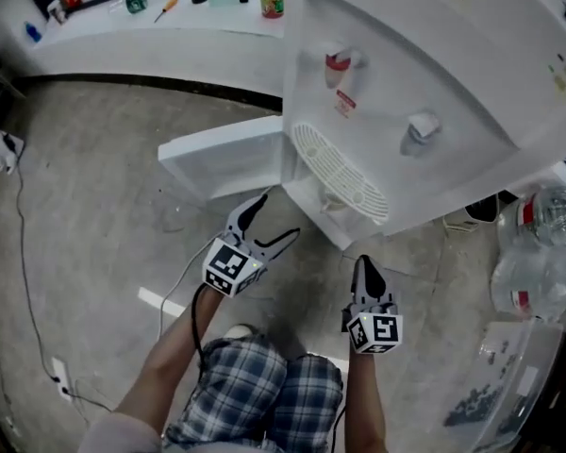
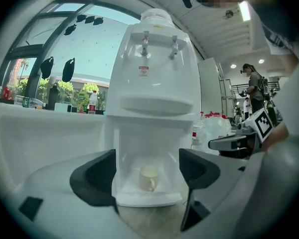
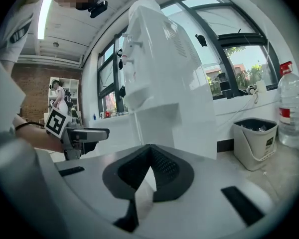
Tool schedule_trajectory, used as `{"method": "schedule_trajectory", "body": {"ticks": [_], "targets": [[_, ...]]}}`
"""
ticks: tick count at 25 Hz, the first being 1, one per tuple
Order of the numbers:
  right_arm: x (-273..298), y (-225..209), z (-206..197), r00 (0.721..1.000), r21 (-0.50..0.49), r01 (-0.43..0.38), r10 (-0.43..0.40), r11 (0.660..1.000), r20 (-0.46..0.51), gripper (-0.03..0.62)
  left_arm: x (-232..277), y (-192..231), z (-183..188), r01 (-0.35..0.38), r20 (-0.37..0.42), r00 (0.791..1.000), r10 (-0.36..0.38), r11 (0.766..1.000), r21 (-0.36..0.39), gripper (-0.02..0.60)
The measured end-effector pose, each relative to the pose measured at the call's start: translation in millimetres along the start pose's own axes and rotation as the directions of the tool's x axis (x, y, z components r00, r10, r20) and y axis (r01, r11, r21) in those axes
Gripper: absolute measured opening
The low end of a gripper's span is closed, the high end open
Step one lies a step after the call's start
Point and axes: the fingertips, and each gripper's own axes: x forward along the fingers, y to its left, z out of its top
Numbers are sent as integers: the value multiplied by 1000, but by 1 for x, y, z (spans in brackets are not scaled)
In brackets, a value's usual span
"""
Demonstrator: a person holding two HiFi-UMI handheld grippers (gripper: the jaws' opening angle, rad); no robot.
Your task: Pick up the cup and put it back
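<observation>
A pale cup [image 2: 149,179] with a handle stands upright in the open lower compartment of a white water dispenser [image 2: 154,83]. My left gripper [image 2: 147,169] is open and points straight at the cup from a short way off, its dark pads [image 2: 97,176] framing the compartment. In the head view the left gripper [image 1: 275,217] hovers just in front of the dispenser's base [image 1: 321,206]; the cup is hidden there. My right gripper [image 1: 363,270] hangs lower right of it, shut with nothing between its pads [image 3: 162,171].
The dispenser's door [image 1: 222,154] swings open to the left. Water bottles [image 1: 538,253] and a clear plastic box [image 1: 509,385] crowd the right. A grey bin [image 3: 254,142] stands by the wall. A cable [image 1: 24,253] trails over the floor at left.
</observation>
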Motion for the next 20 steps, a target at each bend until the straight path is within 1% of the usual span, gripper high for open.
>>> {"method": "schedule_trajectory", "body": {"ticks": [4,7,9,14,17,20], "targets": [[24,-4,-36,999,-53,-45,45,998,7,17,30,5,-39,14,20,1000,-15,1000,12,382],[36,-8,-54,998,-80,-54,56,995,15,17,49,4,-63,39,16,999,-39,998,40,382],[40,-12,-63,998,-81,-50,52,995,18,17,59,3,-76,49,9,999,-49,998,45,382],[49,-20,-79,998,-87,-64,65,994,10,17,87,1,-97,61,9,998,-61,997,41,383],[54,-19,-84,997,-96,-80,80,992,5,17,105,0,-113,70,-12,998,-69,997,28,383],[57,-18,-86,996,-96,-91,91,991,-1,17,124,-5,-119,85,-33,996,-84,995,49,387]]}}
